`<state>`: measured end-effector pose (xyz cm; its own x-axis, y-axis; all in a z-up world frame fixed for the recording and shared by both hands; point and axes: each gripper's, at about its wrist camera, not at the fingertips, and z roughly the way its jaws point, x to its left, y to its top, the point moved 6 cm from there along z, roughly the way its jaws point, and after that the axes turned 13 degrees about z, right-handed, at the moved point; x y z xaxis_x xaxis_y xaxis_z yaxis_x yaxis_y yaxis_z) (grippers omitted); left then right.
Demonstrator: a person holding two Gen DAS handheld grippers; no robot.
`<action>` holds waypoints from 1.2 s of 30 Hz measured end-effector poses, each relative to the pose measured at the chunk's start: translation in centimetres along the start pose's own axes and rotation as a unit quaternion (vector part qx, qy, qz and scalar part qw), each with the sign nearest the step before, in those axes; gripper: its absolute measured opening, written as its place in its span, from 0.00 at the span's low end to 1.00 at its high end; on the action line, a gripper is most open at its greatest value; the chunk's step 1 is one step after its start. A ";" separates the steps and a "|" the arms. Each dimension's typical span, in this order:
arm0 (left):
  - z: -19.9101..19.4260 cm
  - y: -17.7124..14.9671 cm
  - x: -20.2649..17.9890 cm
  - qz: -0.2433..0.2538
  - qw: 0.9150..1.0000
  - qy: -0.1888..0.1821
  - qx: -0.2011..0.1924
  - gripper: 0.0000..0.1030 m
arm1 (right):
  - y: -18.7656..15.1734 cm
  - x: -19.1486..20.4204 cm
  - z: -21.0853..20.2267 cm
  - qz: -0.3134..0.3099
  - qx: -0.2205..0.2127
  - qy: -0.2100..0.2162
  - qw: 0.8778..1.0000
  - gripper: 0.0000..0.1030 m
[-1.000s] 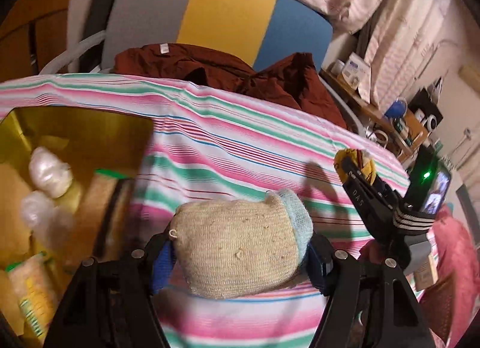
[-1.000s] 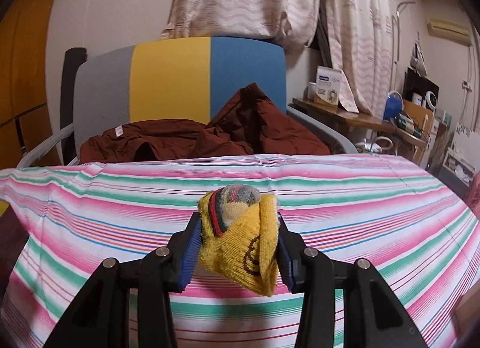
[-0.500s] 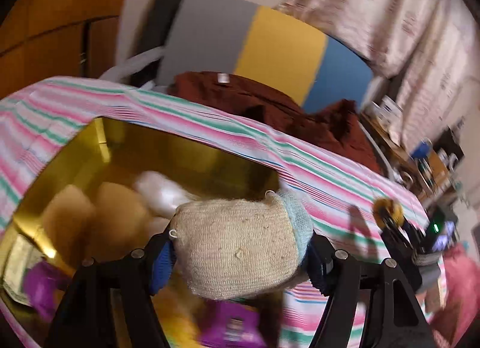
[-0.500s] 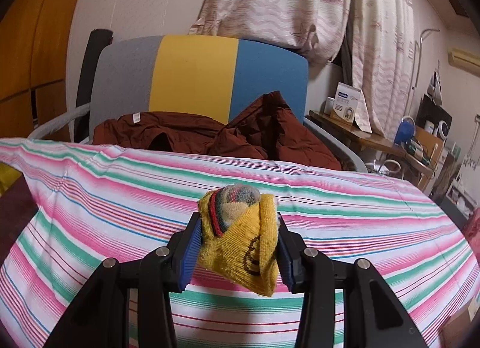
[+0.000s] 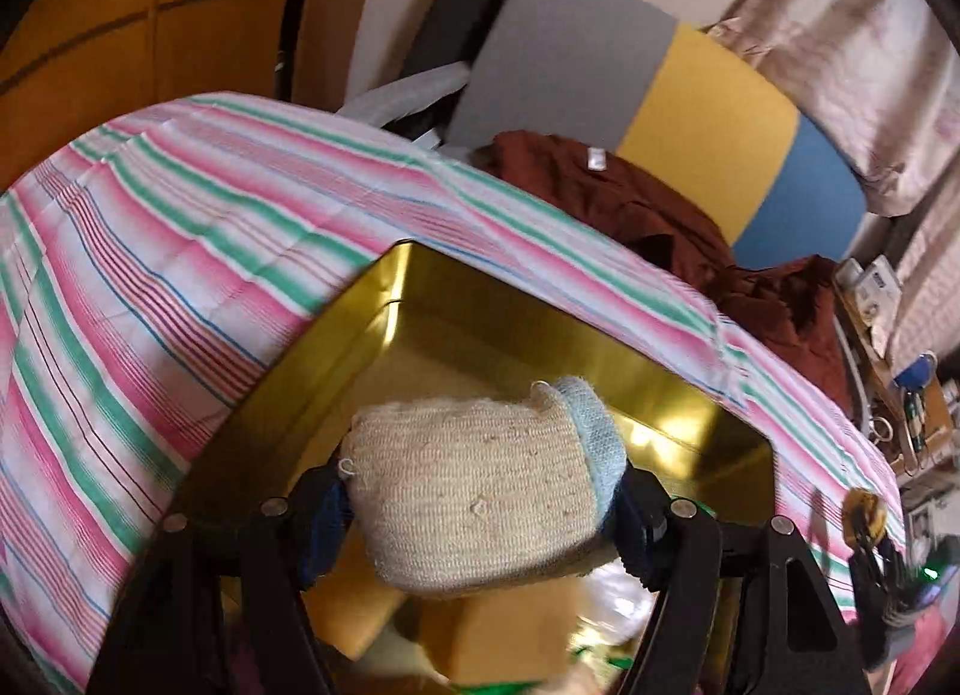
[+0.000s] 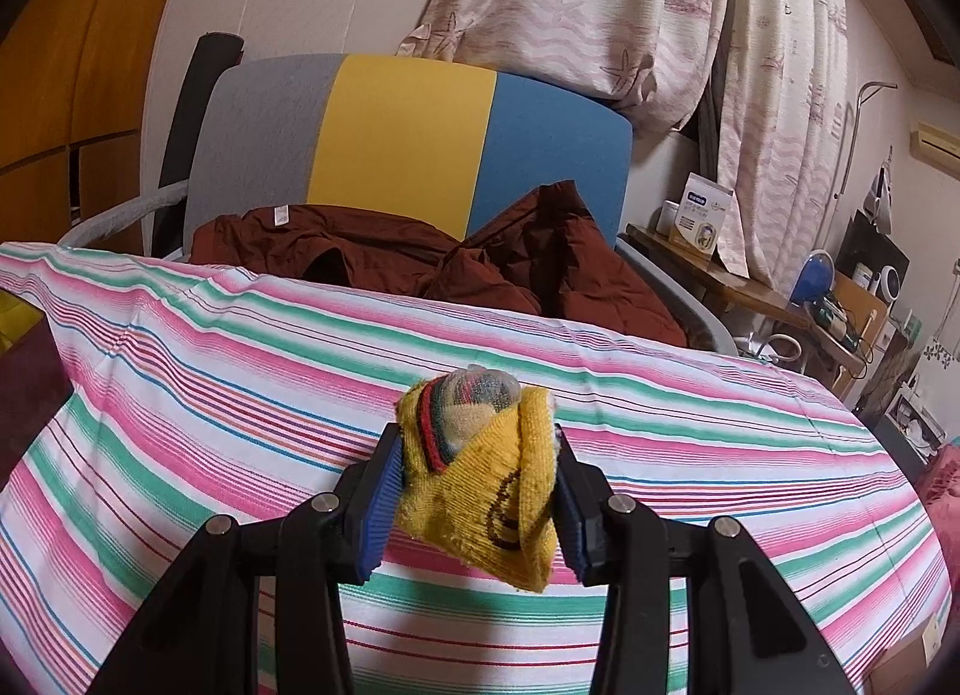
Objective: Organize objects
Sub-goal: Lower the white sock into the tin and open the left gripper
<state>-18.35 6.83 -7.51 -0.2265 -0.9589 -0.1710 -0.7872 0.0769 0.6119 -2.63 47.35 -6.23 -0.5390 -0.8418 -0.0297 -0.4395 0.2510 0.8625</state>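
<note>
My left gripper [image 5: 480,506] is shut on a rolled beige sock with a light blue cuff [image 5: 474,485] and holds it over a gold box [image 5: 384,299] set on the striped cloth [image 5: 180,227]. Tan blocks [image 5: 498,629] lie in the box under the sock. My right gripper [image 6: 474,500] is shut on a rolled yellow sock with a red and dark striped cuff [image 6: 480,473], held above the striped cloth [image 6: 240,371]. The right gripper also shows at the far right of the left wrist view [image 5: 864,521].
A chair with grey, yellow and blue back [image 6: 408,137] stands behind the table with a dark red garment [image 6: 432,263] on it. A cluttered side table [image 6: 780,287] is at the right. The box's dark corner [image 6: 24,395] shows at the left edge.
My left gripper has swung left with the beige sock from above the cloth to above the gold box. My right gripper has kept the yellow sock and drifted slightly.
</note>
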 end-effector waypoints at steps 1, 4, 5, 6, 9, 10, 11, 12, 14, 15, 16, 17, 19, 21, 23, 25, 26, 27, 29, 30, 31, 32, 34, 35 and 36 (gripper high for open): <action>0.5 0.0 0.4 -0.002 1.000 0.001 0.007 0.71 | 0.0 0.1 0.0 -0.001 0.000 0.000 1.000 0.44; 1.0 0.0 1.5 -0.022 1.000 0.006 0.008 0.77 | 0.0 0.1 0.0 -0.002 0.000 0.000 1.000 0.44; 0.9 0.0 1.7 -0.028 1.000 0.009 0.006 0.84 | 0.0 0.1 0.0 -0.002 0.001 -0.001 1.000 0.44; 0.7 0.0 2.0 -0.034 0.999 0.015 0.001 0.89 | 0.0 0.1 0.0 -0.002 0.001 -0.001 1.000 0.44; -0.2 -0.1 1.9 -0.037 0.999 0.018 -0.016 0.95 | 0.0 0.1 0.1 -0.002 0.003 -0.001 1.000 0.44; -0.3 -0.2 1.8 -0.032 0.999 0.016 -0.019 0.95 | 0.0 0.2 0.1 -0.002 0.004 -0.001 1.000 0.44; -0.6 -0.3 1.6 -0.027 0.999 0.016 -0.022 0.97 | 0.0 0.2 0.1 -0.003 0.003 -0.001 1.000 0.44; -0.9 -0.6 1.3 -0.018 0.999 0.021 -0.029 0.97 | 0.0 0.2 0.1 -0.003 0.002 -0.001 1.000 0.44; -1.6 -0.9 1.0 -0.008 0.999 0.026 -0.041 0.98 | 0.0 0.2 0.0 -0.003 0.001 -0.001 1.000 0.44; -1.8 -1.1 0.8 -0.004 0.999 0.025 -0.046 0.98 | 0.0 0.2 0.0 -0.003 0.000 -0.001 1.000 0.44; -2.3 -1.5 0.7 0.001 0.998 0.026 -0.052 0.98 | 0.0 0.2 0.0 -0.003 0.000 -0.001 1.000 0.44; -2.8 -1.9 0.6 0.005 0.998 0.030 -0.058 0.98 | 0.0 0.2 0.0 -0.003 0.000 -0.001 1.000 0.44; -3.5 -2.5 0.4 0.011 0.997 0.031 -0.069 0.99 | 0.0 0.2 0.0 -0.003 -0.001 -0.001 1.000 0.44; -4.1 -3.2 0.0 0.019 0.997 0.031 -0.074 0.99 | 0.0 0.2 0.0 -0.002 -0.001 -0.001 1.000 0.44; -4.6 -3.9 -0.4 0.027 0.996 0.028 -0.077 0.99 | 0.1 0.2 -0.1 -0.001 -0.003 -0.002 1.000 0.44; -5.2 -4.8 -0.7 0.034 0.996 0.025 -0.079 0.99 | 0.1 0.2 -0.3 -0.001 -0.006 -0.002 1.000 0.44; -5.5 -5.2 -0.7 0.037 0.996 0.024 -0.079 0.99 | 0.2 0.3 -0.4 -0.002 -0.007 -0.001 1.000 0.44; -5.7 -5.6 -0.9 0.041 0.996 0.022 -0.080 0.99 | 0.2 0.3 -0.4 -0.003 -0.007 0.000 1.000 0.44; -6.1 -6.3 -1.2 0.052 0.995 0.021 -0.080 1.00 | 0.1 0.6 -0.5 -0.008 -0.002 0.008 1.000 0.44; -6.3 -6.8 -1.4 0.059 0.995 0.021 -0.079 1.00 | 0.1 0.8 -0.5 -0.012 0.003 0.013 1.000 0.44; -6.4 -7.1 -1.5 0.063 0.995 0.019 -0.078 1.00 | 0.0 0.9 -0.6 -0.015 0.008 0.017 1.000 0.44; -6.6 -7.4 -1.7 0.068 0.995 0.016 -0.078 1.00 | -0.1 1.2 -0.7 -0.021 0.015 0.022 0.999 0.44; -6.9 -7.8 -1.9 0.079 0.993 0.014 -0.082 1.00 | -0.3 1.7 -1.2 -0.023 0.023 0.034 0.999 0.44; -7.1 -7.8 -2.0 0.083 0.993 0.013 -0.084 1.00 | -0.3 2.1 -1.7 -0.014 0.031 0.048 0.998 0.44; -7.3 -8.0 -2.1 0.087 0.992 0.011 -0.087 1.00 | -0.2 2.4 -2.1 -0.003 0.036 0.061 0.997 0.44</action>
<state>-7.42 6.22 -6.39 -0.3362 -0.9412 -0.0343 -0.6250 0.1957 0.7557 -2.27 44.26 -5.41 -0.4467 -0.8942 0.0305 -0.4952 0.2755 0.8240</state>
